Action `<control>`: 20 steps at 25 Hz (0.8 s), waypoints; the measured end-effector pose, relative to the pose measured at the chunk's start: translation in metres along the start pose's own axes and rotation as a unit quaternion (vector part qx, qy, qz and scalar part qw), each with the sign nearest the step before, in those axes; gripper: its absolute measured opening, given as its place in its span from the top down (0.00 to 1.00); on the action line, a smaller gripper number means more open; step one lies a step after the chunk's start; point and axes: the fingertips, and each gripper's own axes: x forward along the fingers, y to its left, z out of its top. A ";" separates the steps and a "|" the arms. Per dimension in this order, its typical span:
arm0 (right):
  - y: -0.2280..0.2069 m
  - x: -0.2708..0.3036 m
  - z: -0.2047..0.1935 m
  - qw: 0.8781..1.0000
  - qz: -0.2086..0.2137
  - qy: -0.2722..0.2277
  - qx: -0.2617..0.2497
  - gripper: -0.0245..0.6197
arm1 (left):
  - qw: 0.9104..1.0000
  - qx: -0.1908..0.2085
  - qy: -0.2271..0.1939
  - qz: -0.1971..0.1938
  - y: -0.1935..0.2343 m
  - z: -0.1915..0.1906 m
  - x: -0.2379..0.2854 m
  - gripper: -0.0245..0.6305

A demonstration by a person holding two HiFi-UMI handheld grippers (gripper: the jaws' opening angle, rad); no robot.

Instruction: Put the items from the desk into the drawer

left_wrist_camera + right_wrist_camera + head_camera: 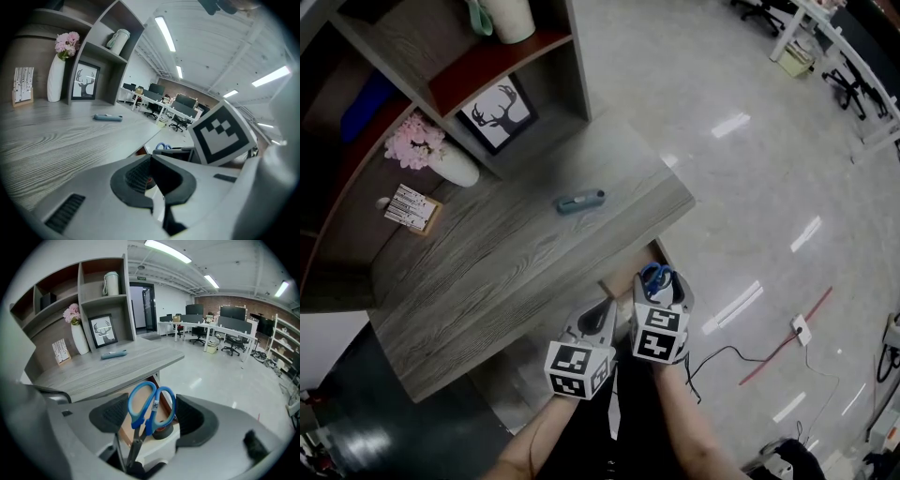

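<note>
Blue-handled scissors (151, 406) stand handles-up between the pads of my right gripper (150, 414), which is shut on them. In the head view this gripper (659, 279) hangs over the open drawer (628, 272) under the desk's front right corner. The drawer's brown inside (125, 433) holds a black tape roll (164, 431). My left gripper (598, 317) is just to the left, its tips touching (150, 159) with nothing held. A blue-grey utility knife (580, 201) lies on the grey wood desk (487, 272), far from both grippers.
At the desk's back stand a white vase of pink flowers (450, 161), a framed deer picture (499, 112) and a small card stand (412, 208), under a shelf unit (502, 56). Shiny floor with cables (769, 352) lies to the right.
</note>
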 end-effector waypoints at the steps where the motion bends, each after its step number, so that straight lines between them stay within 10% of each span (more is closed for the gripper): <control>1: -0.001 0.003 -0.002 1.000 -0.001 0.001 0.002 0.45 | 1.000 0.000 0.001 0.000 0.001 -0.001 0.002 0.95; 20: 0.001 0.072 -0.024 0.999 0.011 0.032 0.006 0.45 | 0.999 -0.021 0.029 0.015 0.026 -0.032 0.022 0.95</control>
